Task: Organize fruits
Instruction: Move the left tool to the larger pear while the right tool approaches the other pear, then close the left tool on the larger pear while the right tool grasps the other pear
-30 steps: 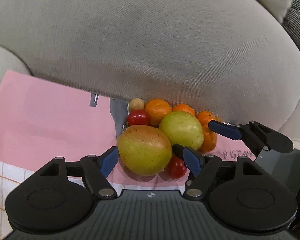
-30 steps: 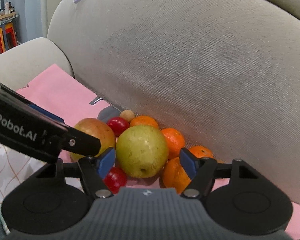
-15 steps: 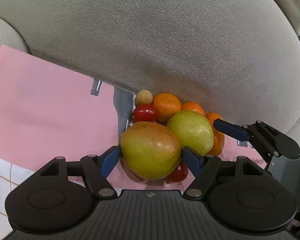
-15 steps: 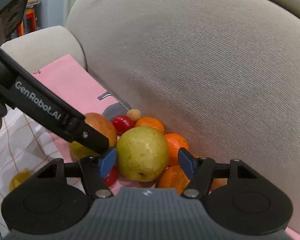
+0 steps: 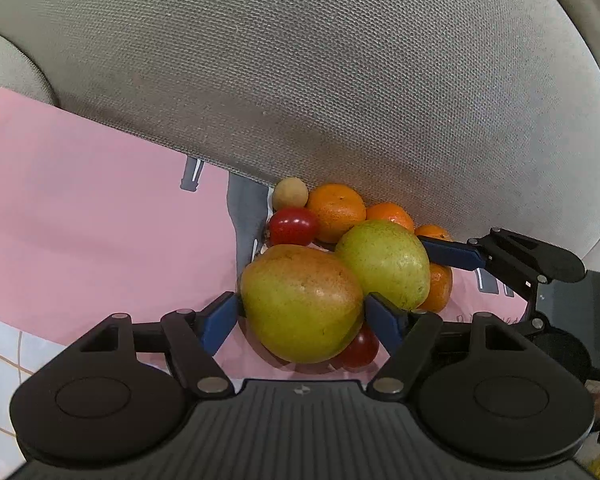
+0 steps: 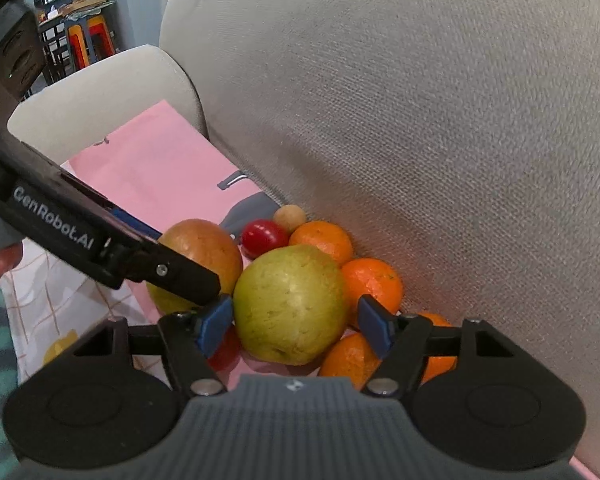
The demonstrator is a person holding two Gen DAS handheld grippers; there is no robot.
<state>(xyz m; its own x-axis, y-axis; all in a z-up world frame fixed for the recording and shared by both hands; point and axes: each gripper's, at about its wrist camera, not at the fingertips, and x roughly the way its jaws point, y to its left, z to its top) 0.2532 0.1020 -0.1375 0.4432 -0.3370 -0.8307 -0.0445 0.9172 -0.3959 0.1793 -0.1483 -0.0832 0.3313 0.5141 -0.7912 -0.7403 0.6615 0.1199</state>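
Straddling two pears—left hand-held gripper (image 5: 302, 314) wide around the reddish pear (image 5: 302, 302), right hand-held gripper (image 6: 294, 322) opening, its left pad at the green pear (image 6: 290, 306), right pad clear—closing comes next, tomato (image 5: 292, 226) at twelve o'clock.

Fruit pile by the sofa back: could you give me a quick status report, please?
Left gripper straddling the reddish-green pear, grip unconfirmed. Right gripper opening around the green pear. Oranges crowd its far side.
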